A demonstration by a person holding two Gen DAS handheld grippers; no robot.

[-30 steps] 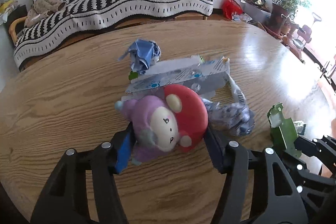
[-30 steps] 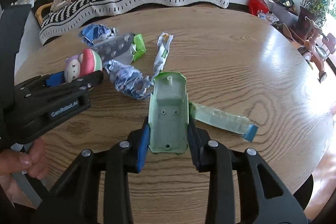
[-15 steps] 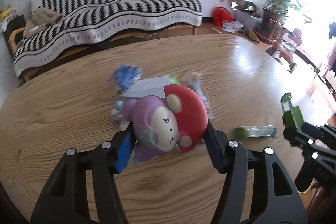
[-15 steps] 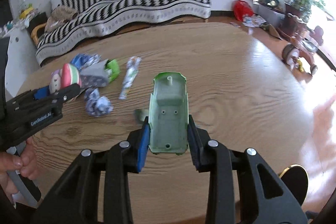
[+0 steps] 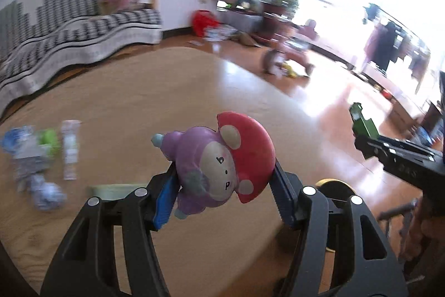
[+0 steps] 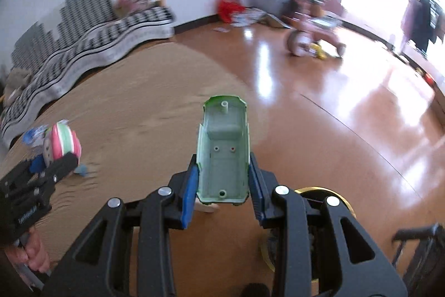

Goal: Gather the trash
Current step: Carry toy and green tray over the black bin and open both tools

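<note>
**Both toys carried off toward the bench edge**

Since a second ago I have swung both grippers away from the litter pile: the wrappers, which lay just ahead of the jaws, now sit far off to the left, and the floor fills much of both views.

My left gripper (image 5: 225, 183) has its jaws clenched on the purple squishy toy (image 5: 214, 169) with the red cap, held clear above the wooden bench (image 5: 133, 91). My right gripper (image 6: 224, 180) grasps the green plastic toy shell (image 6: 224, 149) by its two long sides, hollow side facing the camera, out over the bench rim.

On the bench in the left view lie a blurred blue-and-silver wrapper heap (image 5: 25, 149), a white sachet (image 5: 70, 149), a crumpled foil ball (image 5: 46, 192) and a pale green packet (image 5: 116, 189) just behind the left jaw. Beyond the bench stand the striped sofa (image 5: 69, 32), a red bag (image 5: 204, 21) and a pink tricycle (image 6: 315, 36) on the glossy floor (image 6: 347, 107).
</note>
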